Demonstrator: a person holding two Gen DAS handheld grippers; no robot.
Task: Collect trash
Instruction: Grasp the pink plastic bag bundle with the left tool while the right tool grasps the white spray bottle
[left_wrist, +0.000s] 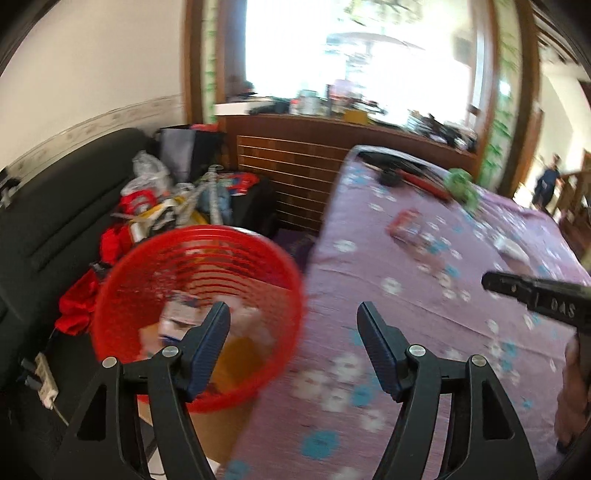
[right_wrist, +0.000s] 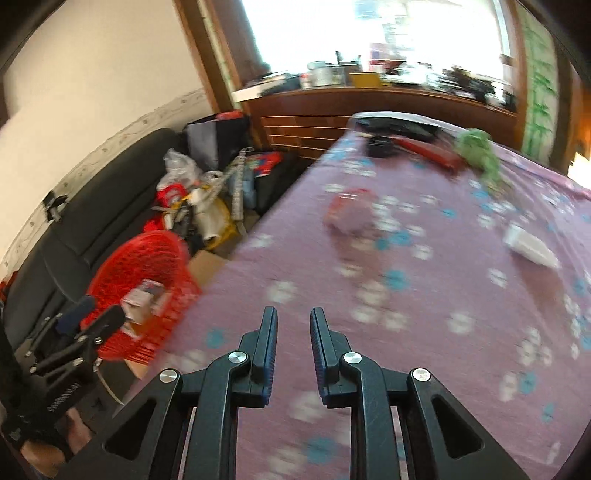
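My left gripper (left_wrist: 292, 308) is open and empty, its left finger over the red mesh basket (left_wrist: 122, 295) and its right finger over the purple flowered tablecloth (left_wrist: 388, 332). Cartons and paper scraps (left_wrist: 181, 314) lie inside the basket. My right gripper (right_wrist: 293, 312) hangs over the table (right_wrist: 406, 332) with a narrow gap between its pads and nothing in it. On the cloth lie a red and white wrapper (right_wrist: 351, 210), a white crumpled piece (right_wrist: 528, 247) and a green thing (right_wrist: 476, 147). The right wrist view shows the left gripper (right_wrist: 99, 310) beside the basket (right_wrist: 122, 266).
A black sofa (left_wrist: 55, 206) along the left wall carries a pile of bags and clutter (left_wrist: 159, 199). A cardboard box (left_wrist: 221, 424) sits under the basket, and a power strip (left_wrist: 42, 376) lies nearby. Black and red items (left_wrist: 413, 173) lie at the table's far end. A person (left_wrist: 548, 181) stands far right.
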